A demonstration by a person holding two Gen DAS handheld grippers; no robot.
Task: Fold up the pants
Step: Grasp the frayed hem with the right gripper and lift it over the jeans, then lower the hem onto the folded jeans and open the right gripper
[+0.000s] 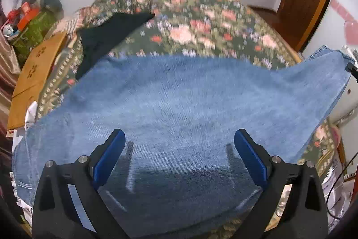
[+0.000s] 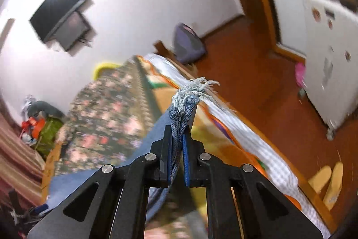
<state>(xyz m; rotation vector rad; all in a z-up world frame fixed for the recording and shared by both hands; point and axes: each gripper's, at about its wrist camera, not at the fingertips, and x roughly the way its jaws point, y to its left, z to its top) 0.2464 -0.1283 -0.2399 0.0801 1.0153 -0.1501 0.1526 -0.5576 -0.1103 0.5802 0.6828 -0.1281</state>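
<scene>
Left gripper: the left gripper hangs over the jeans with its two blue pads spread wide apart; there is nothing between them, and the denim lies under and ahead of the fingers.

Jeans, position: the blue denim jeans are spread across the bed with the floral bedspread. The cloth fills the lower and middle part of the left wrist view, and its far edge runs across the picture from left to right.

Jeans, long axis: the long axis goes sideways to the left fingers, from the lower left up to the right end, which stands lifted from the bed.

Dark garment: a black piece of clothing lies on the bedspread beyond the far left edge of the denim. I cannot tell if they touch.

Right gripper: the right gripper is closed on the bunched end of the jeans, and the frayed hem sticks out past the fingertips. From there the denim falls to the left and down toward the bed.

Which hand is nearer: the right one already has the raised end; the left is free above the middle of the cloth.

Next move, my judgement: the raised end probably must travel along the long axis, toward the left end, and the left gripper may press or catch the middle.
</scene>
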